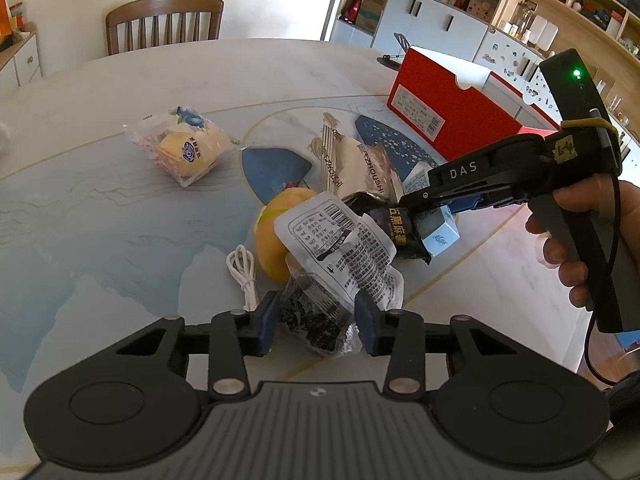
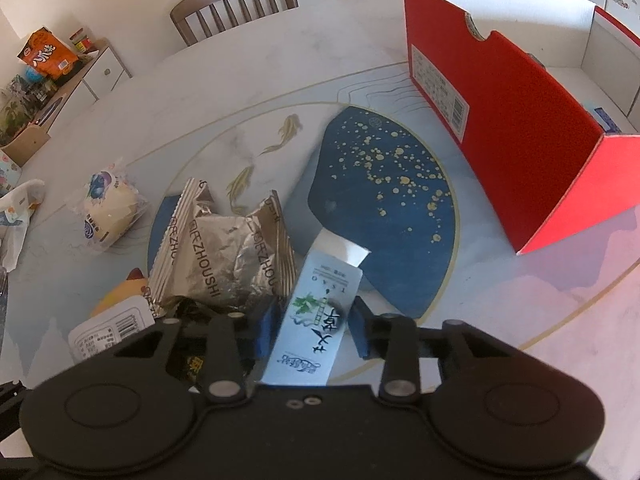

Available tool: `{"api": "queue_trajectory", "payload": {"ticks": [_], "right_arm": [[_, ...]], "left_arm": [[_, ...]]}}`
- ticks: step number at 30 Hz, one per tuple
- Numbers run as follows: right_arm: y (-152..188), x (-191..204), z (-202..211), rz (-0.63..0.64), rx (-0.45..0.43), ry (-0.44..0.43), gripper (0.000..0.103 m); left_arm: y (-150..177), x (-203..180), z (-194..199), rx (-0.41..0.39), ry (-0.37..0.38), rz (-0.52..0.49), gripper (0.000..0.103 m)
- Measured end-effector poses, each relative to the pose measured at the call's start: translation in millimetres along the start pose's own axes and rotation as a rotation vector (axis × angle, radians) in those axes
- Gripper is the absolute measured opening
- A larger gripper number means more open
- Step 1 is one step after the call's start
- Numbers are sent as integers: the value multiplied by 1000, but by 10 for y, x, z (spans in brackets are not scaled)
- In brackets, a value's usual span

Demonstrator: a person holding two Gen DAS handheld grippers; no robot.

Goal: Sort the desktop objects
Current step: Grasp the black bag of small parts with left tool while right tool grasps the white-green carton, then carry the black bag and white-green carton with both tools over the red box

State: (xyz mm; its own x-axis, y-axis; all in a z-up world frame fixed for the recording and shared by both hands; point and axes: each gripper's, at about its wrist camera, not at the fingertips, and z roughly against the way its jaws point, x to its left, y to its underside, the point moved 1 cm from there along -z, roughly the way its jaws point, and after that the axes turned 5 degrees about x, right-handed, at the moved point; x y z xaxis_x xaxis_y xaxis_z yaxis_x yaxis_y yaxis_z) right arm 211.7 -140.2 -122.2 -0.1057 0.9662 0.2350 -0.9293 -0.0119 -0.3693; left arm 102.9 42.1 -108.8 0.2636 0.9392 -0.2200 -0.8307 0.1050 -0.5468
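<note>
My left gripper point(image 1: 318, 316) is shut on a clear snack packet with dark contents and a white label point(image 1: 340, 264), held just above the table. My right gripper point(image 2: 316, 322) is shut on a pale blue and white carton point(image 2: 316, 320); the gripper also shows in the left wrist view point(image 1: 430, 216), gripping the carton point(image 1: 438, 236) over a black snack packet point(image 1: 384, 224). A silver snack bag point(image 2: 224, 256) lies left of the carton. A yellow round toy point(image 1: 276, 236) lies behind my left packet. The open red box point(image 2: 516, 120) stands at the right.
A wrapped bread packet point(image 1: 188, 148) lies on the marble table point(image 1: 120, 220) to the left. A white cable point(image 1: 244, 276) lies near my left gripper. A wooden chair point(image 1: 164, 24) stands at the far edge. Shelves and cabinets stand behind the red box point(image 1: 448, 108).
</note>
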Motion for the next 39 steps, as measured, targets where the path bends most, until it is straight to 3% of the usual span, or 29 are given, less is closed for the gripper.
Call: {"api": "queue_trajectory", "payload": {"ticks": [7,14,27,39], "right_arm": [[28,-31,62,13,-1,-3,33],[73,-50,190,36,-27,-7,32],[150,-56,453,75,-71,-2,32],[267,-76,675,92,-86,-2,32]], "left_arm": [[-5,38,2,1,1,32,28],[-4,96,81,-15,6,75,24],[-38,94,258,-66,17,107,23],[-155,-63,410,-117,45,76,23]]}}
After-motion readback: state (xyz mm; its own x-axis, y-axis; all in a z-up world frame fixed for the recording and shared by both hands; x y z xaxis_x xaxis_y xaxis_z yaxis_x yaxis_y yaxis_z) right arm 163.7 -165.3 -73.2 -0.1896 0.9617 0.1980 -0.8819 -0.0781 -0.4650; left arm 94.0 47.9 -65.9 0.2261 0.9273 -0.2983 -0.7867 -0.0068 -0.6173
